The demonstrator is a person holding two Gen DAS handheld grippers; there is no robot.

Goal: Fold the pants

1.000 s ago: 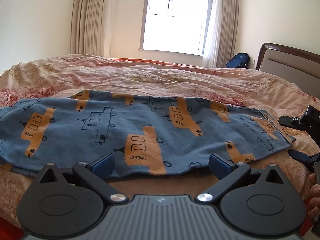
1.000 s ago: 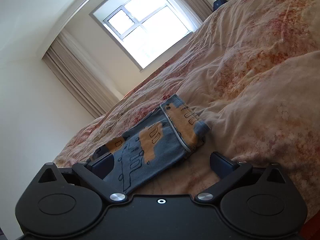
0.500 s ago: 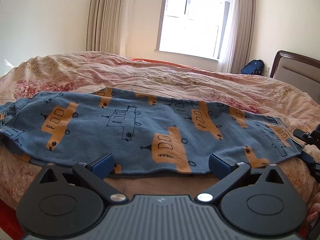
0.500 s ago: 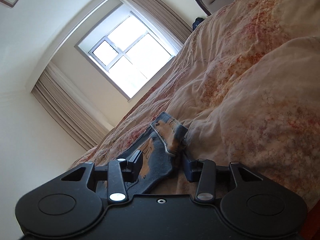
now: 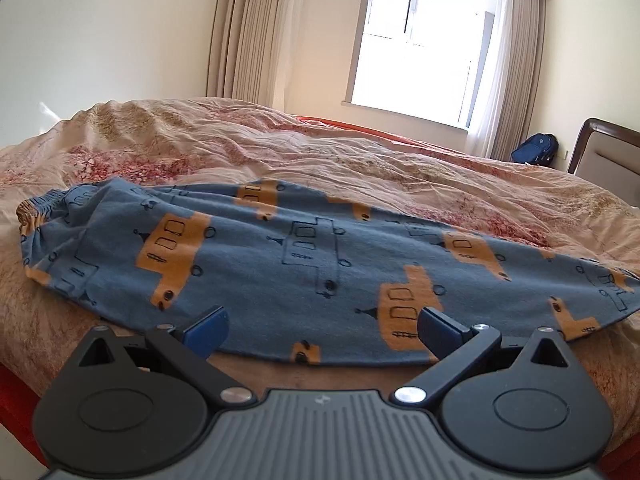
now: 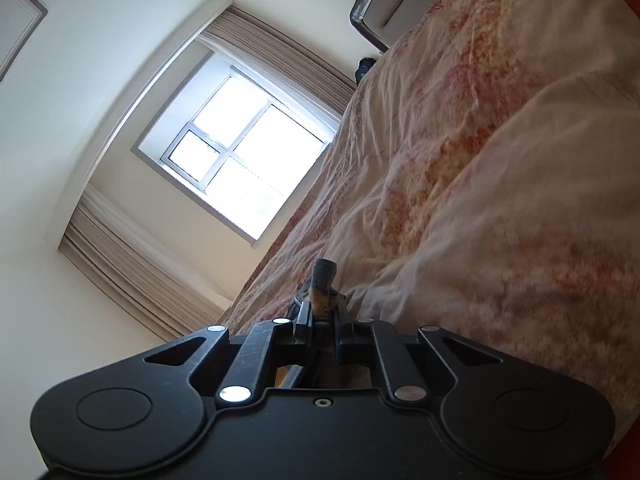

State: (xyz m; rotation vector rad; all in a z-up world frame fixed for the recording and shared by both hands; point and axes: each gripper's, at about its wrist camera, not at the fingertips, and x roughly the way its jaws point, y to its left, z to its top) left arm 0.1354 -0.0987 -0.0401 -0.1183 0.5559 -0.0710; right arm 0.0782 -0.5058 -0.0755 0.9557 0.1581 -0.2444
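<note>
Blue pants (image 5: 304, 264) printed with orange trucks lie flat across the bed, waistband at the left, leg hem at the right. My left gripper (image 5: 320, 326) is open, its blue fingertips just over the near edge of the pants. My right gripper (image 6: 322, 312) is shut on the pants' hem, and a small bunch of blue and orange cloth (image 6: 323, 280) sticks up between its fingers. The right gripper does not show in the left wrist view.
A floral quilt (image 5: 360, 160) covers the bed under the pants. A window (image 5: 420, 48) with curtains is behind it. A dark headboard (image 5: 608, 152) and a blue backpack (image 5: 534, 148) are at the far right. Red sheet edge (image 5: 16, 400) shows at the lower left.
My right gripper closed on the pants' hem and tilted upward. My left gripper moved left along the near edge, so the waistband came into view; it stayed open.
</note>
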